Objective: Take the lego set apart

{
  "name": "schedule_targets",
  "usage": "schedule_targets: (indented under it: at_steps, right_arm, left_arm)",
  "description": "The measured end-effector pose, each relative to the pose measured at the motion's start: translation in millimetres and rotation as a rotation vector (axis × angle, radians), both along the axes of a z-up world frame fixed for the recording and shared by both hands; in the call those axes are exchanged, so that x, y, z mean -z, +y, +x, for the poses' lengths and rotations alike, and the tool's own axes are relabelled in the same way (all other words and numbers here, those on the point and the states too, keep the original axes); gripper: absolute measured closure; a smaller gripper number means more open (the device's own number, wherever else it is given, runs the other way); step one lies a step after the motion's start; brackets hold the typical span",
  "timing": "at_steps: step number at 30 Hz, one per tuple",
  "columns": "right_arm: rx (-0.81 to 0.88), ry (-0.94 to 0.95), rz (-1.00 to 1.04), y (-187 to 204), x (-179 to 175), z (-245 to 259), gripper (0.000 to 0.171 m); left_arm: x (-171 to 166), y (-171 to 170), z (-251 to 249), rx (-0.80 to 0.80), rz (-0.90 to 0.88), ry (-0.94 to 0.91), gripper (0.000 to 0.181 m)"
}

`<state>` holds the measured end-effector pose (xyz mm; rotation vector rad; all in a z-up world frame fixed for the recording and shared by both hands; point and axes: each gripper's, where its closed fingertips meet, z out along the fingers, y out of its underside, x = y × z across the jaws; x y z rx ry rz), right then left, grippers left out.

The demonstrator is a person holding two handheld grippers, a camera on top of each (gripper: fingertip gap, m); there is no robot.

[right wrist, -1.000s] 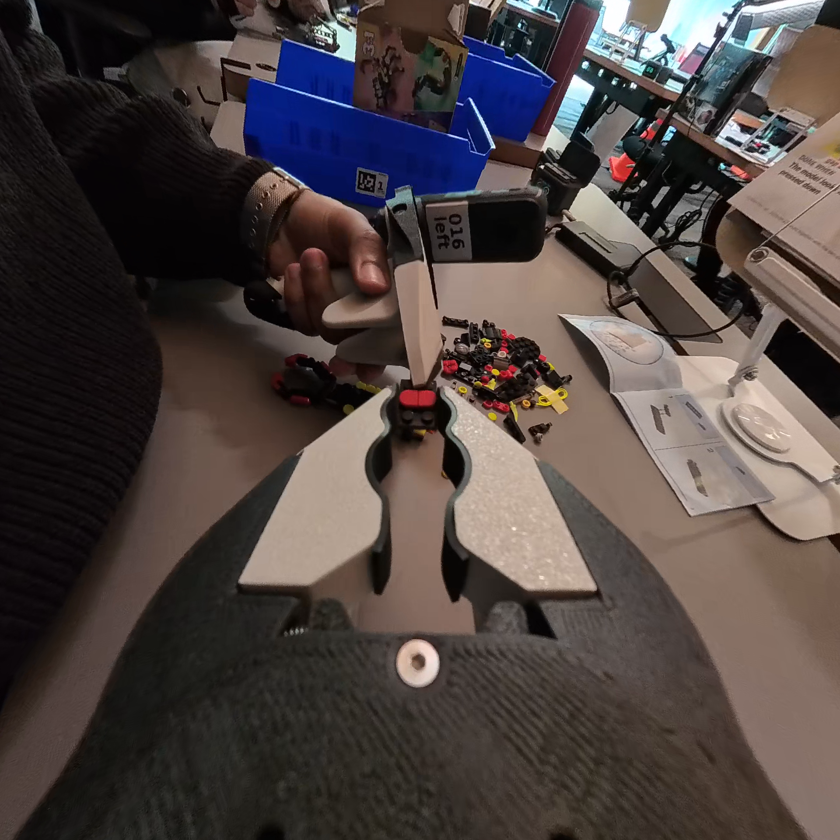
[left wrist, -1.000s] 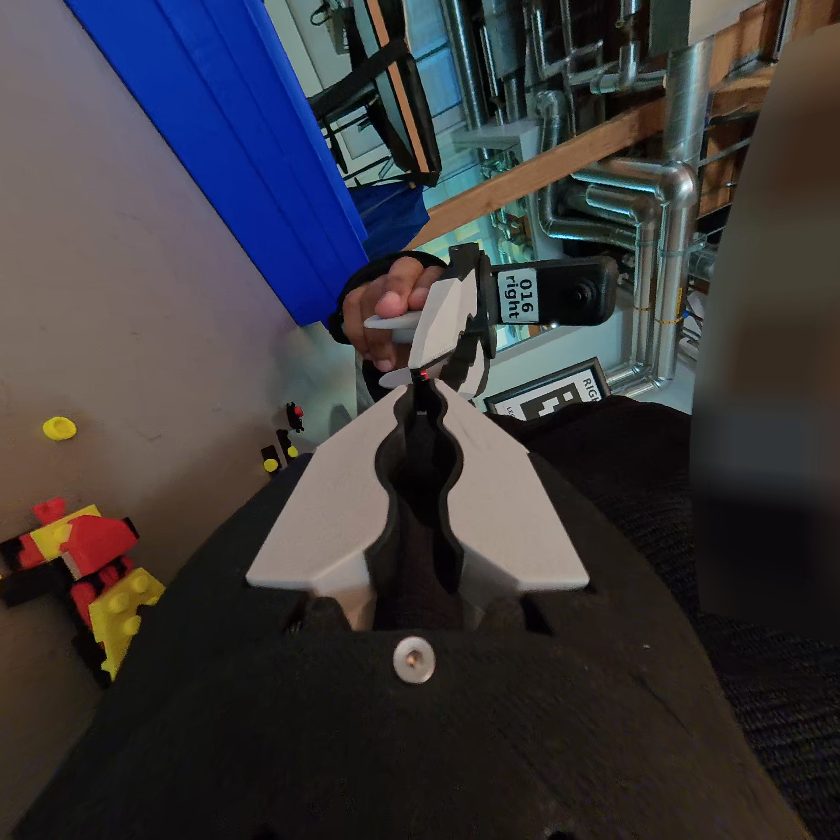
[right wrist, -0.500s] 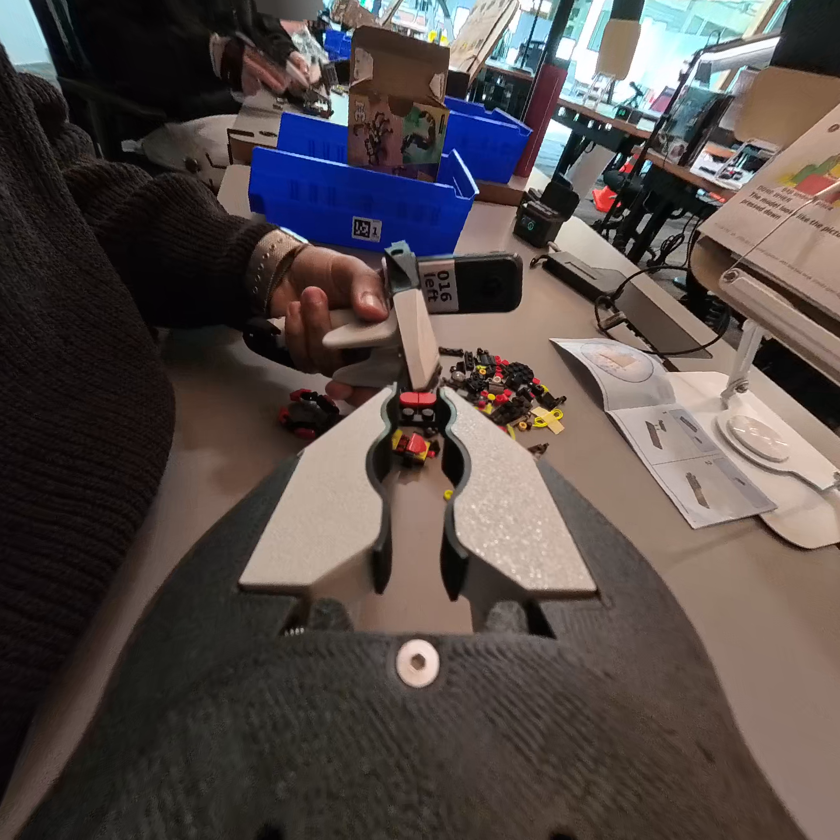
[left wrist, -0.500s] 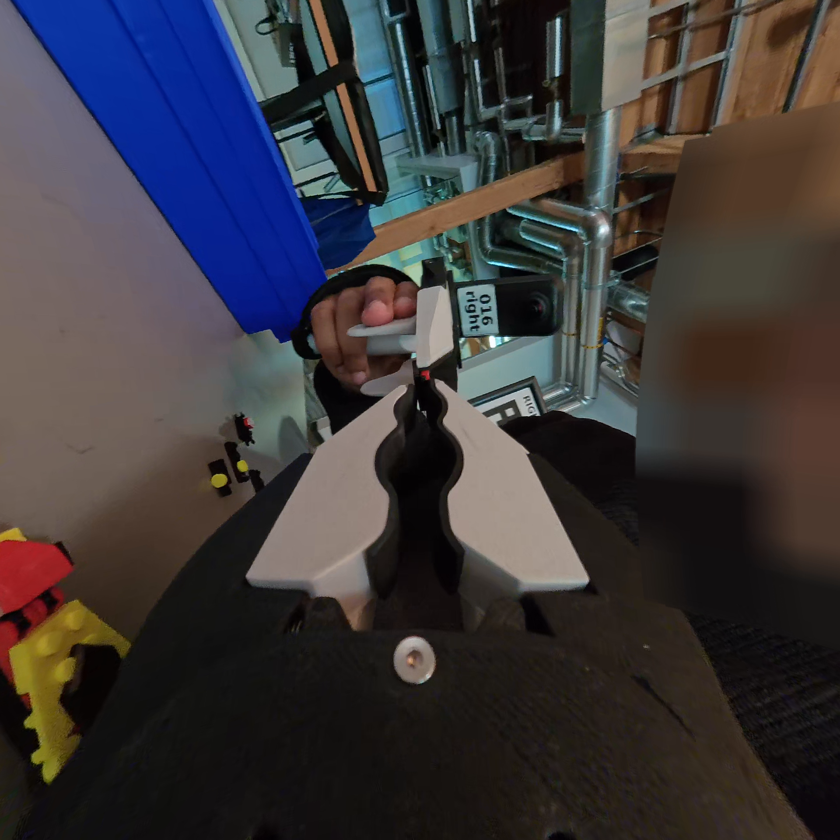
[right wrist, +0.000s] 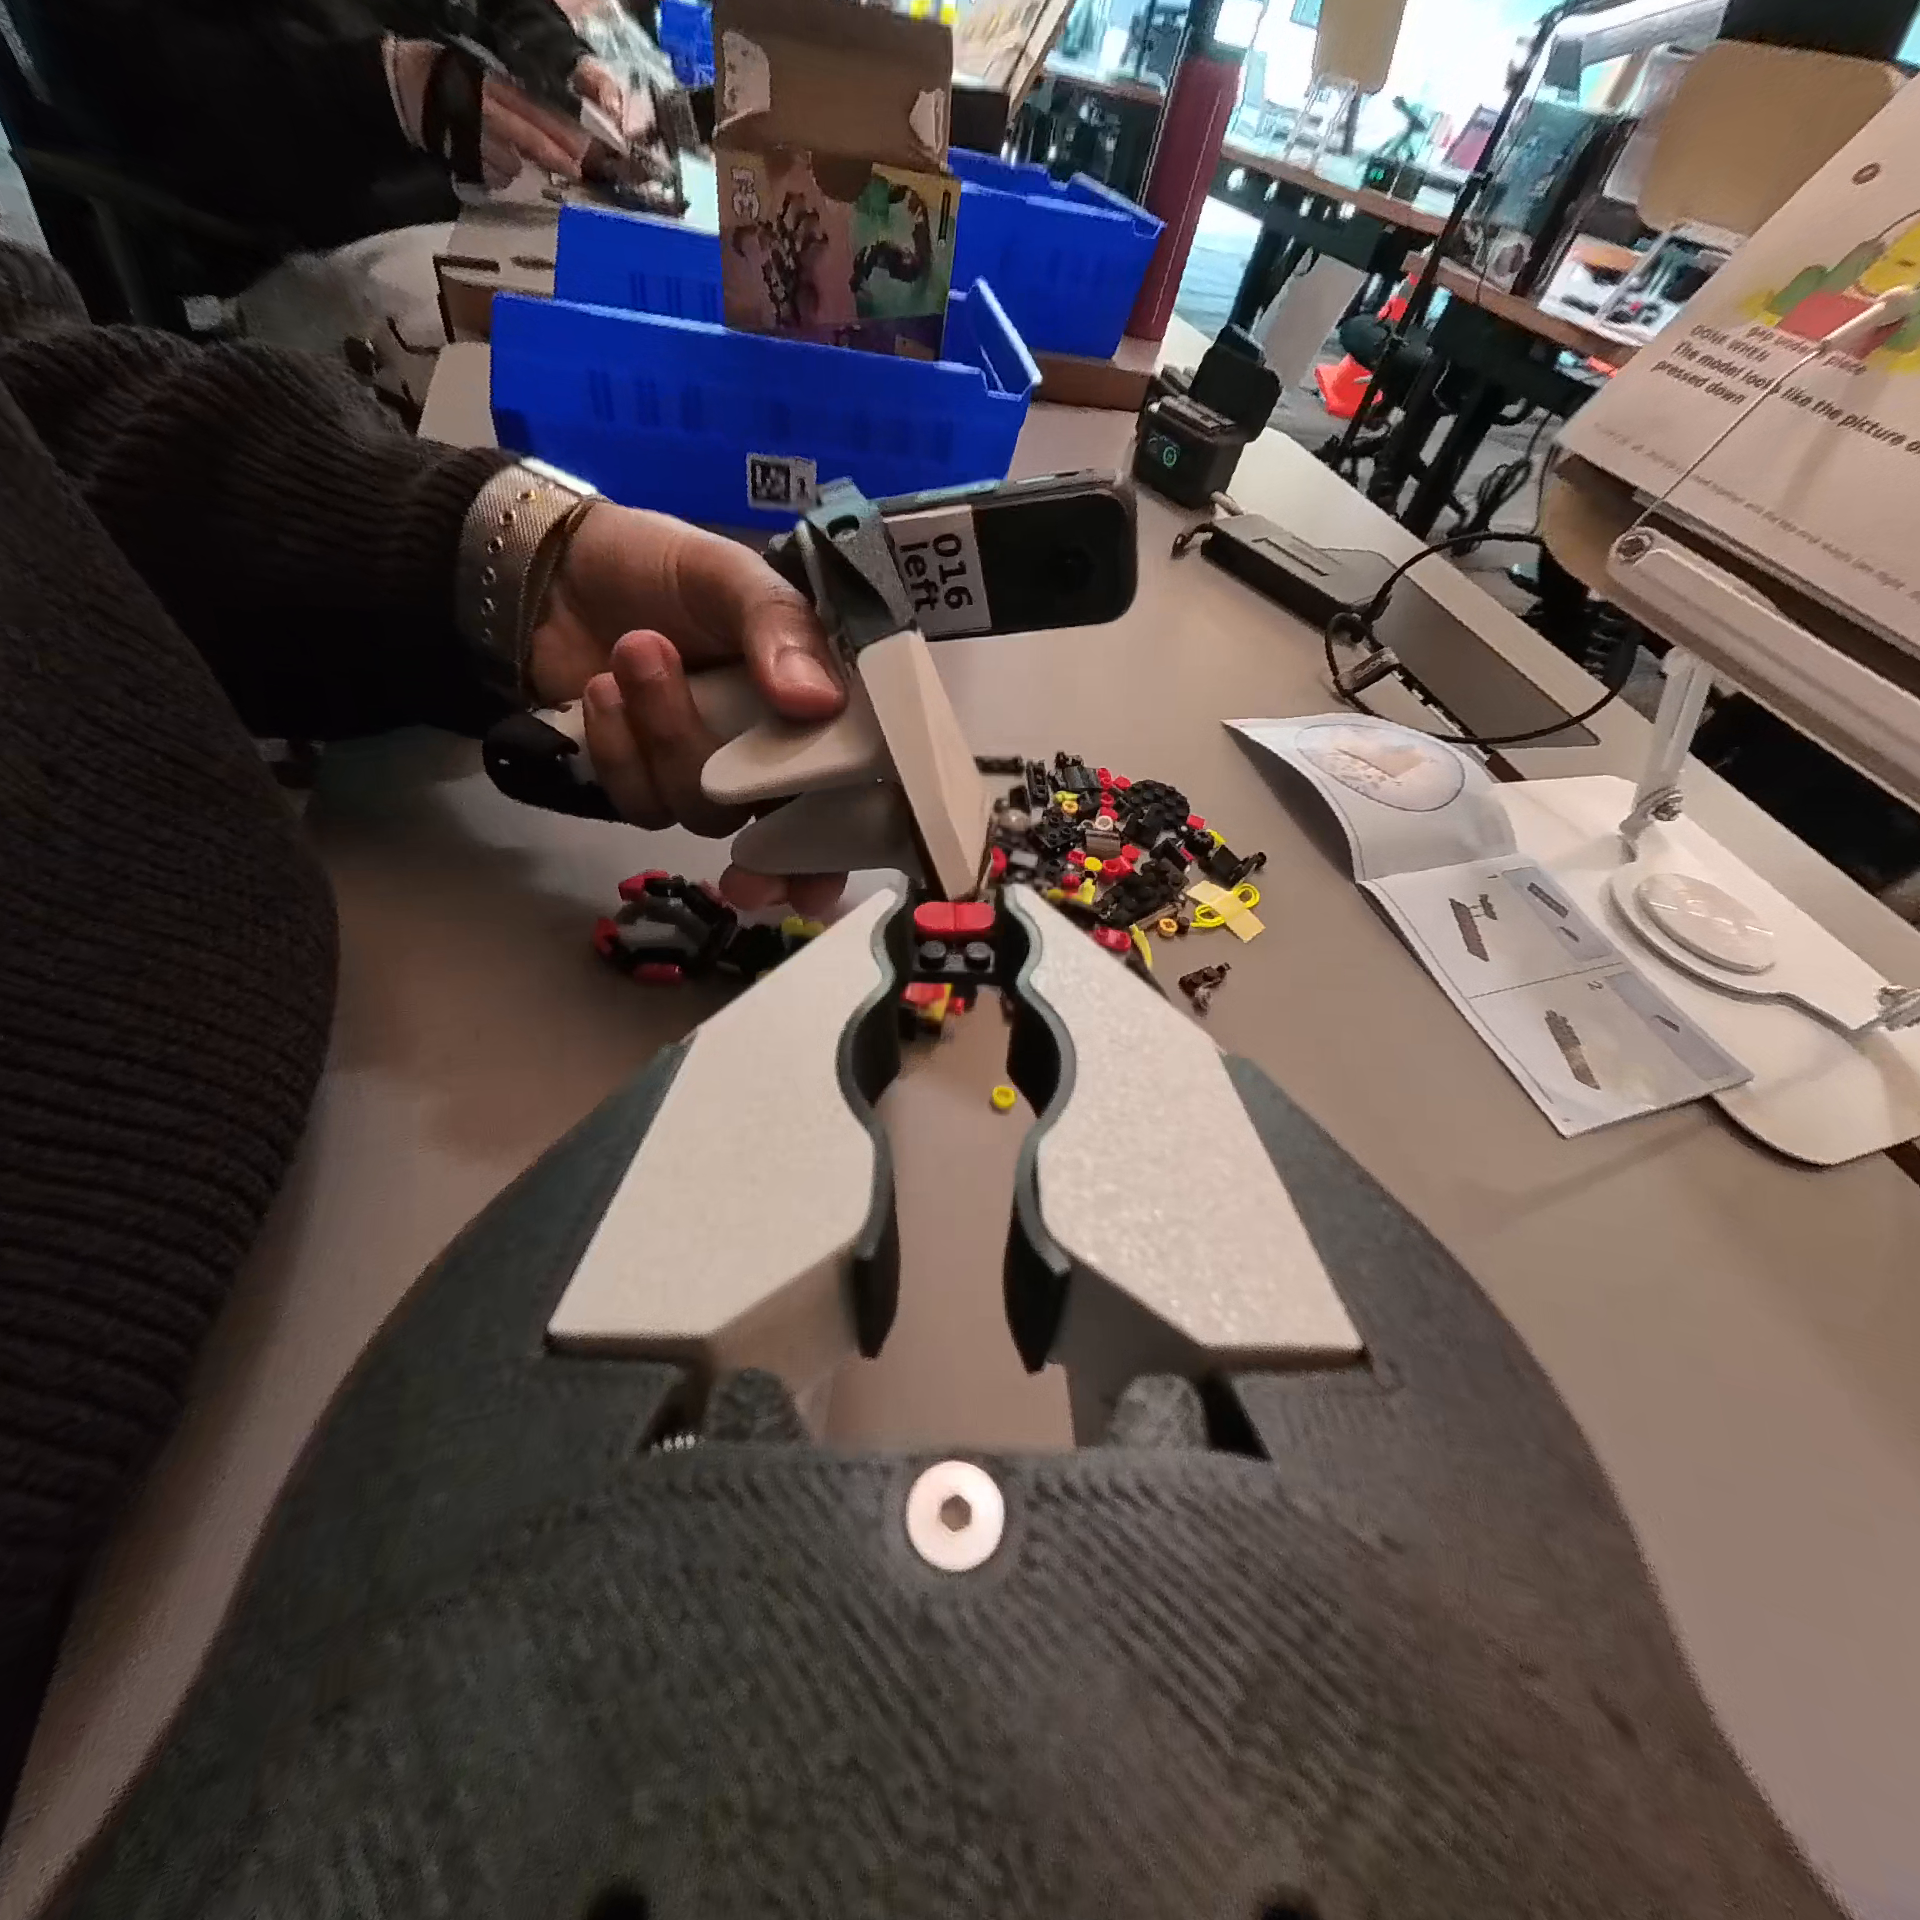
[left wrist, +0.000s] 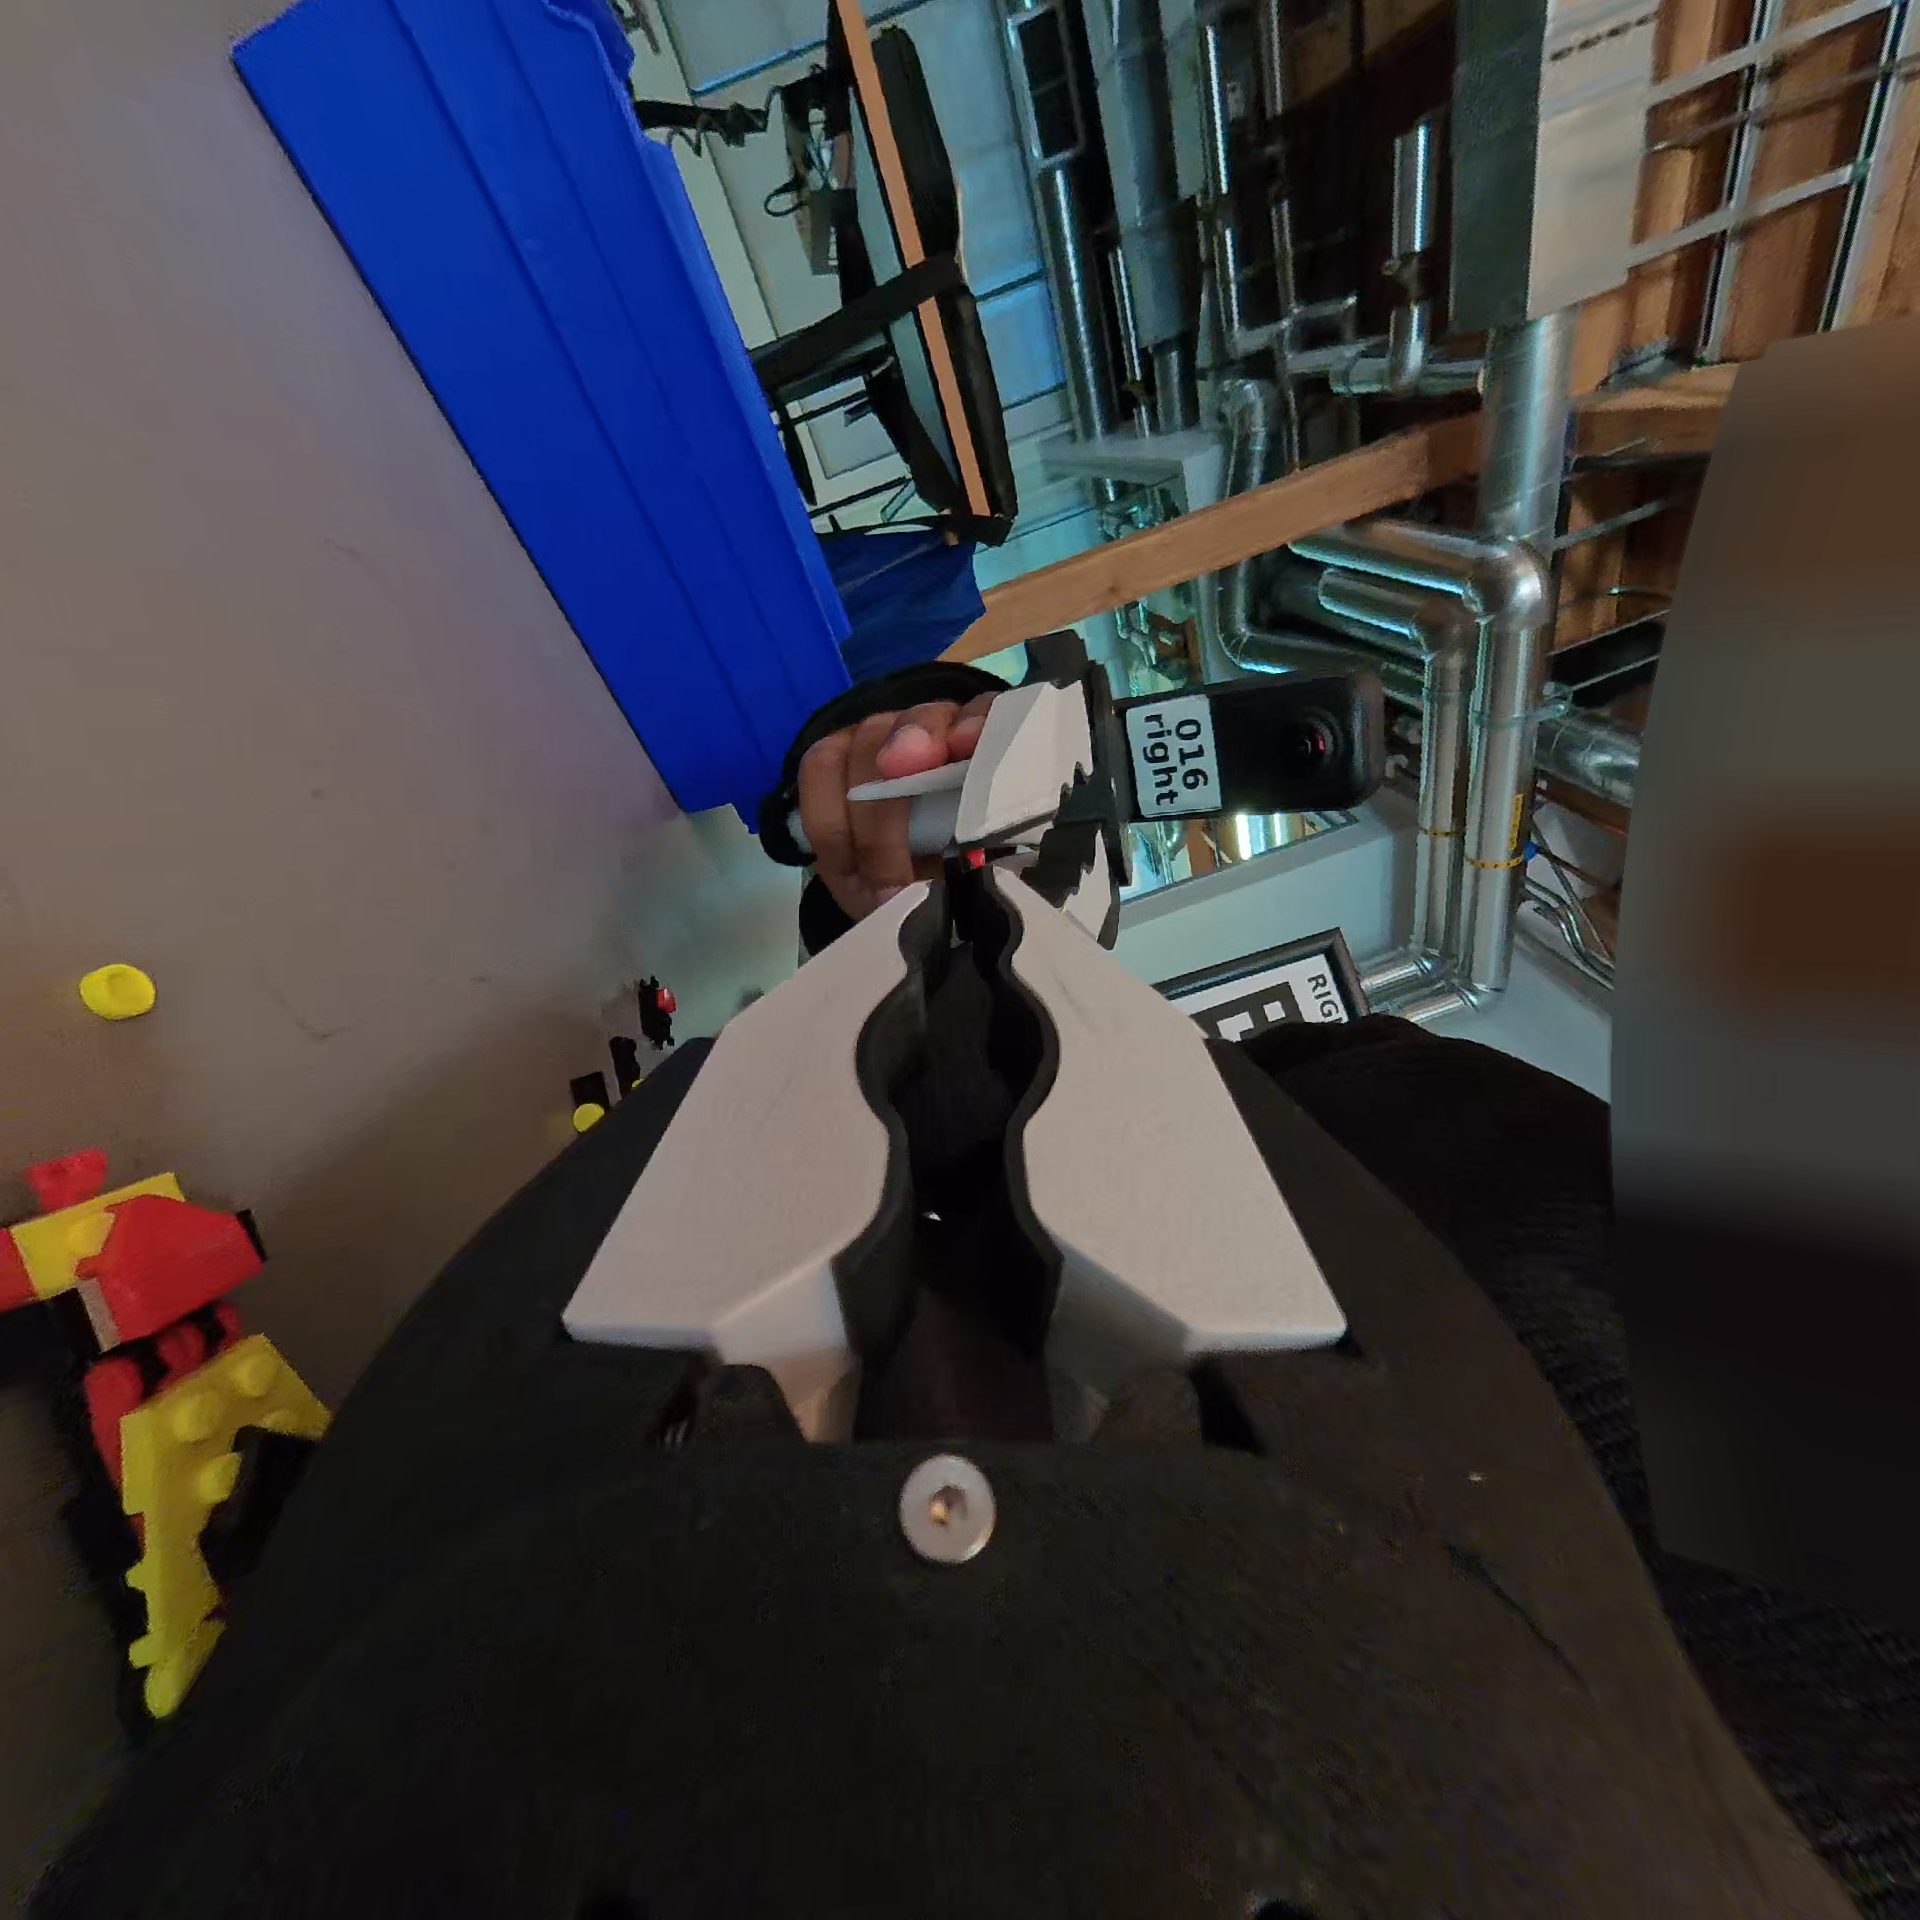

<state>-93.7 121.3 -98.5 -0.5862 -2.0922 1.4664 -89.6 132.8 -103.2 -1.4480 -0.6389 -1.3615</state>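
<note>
My right gripper (right wrist: 954, 920) is shut on a small black and red lego piece (right wrist: 951, 940) and holds it above the table. My left gripper (right wrist: 951, 878) comes down onto the same piece from above. In the left wrist view my left gripper (left wrist: 966, 899) is shut, with a bit of the red piece (left wrist: 975, 860) at its tips, and the right gripper (left wrist: 1023, 795) meets it head-on. A red, yellow and black lego chunk (left wrist: 156, 1330) lies on the table at the left. Another black and red chunk (right wrist: 675, 930) lies under the left hand.
A pile of loose black, red and yellow pieces (right wrist: 1122, 842) lies behind the grippers. A red and yellow piece (right wrist: 930, 1003) and a yellow stud (right wrist: 1002, 1097) lie below them. An instruction booklet (right wrist: 1507, 914) is to the right, and blue bins (right wrist: 748, 405) are at the back. The tips of both grippers are at nearly the same place. The yellow stud (right wrist: 1002, 1097) is about 12 cm from both grippers' fingertips. My left wrist view (left wrist: 140, 986) looks at it from another angle.
Both grippers stay joined on the small piece and have risen from the table. A red and yellow piece now shows on the table beneath them.
</note>
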Motion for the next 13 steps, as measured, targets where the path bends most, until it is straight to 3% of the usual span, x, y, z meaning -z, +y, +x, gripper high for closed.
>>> schedule_targets:
  at_steps: [13]
  right_arm:
    - [0.031, -0.018, -0.084, 0.6, 3.0, -7.1, 0.159]
  left_arm:
    - [8.6, -0.6, -5.5, -0.048, -0.074, 0.137, 0.179]
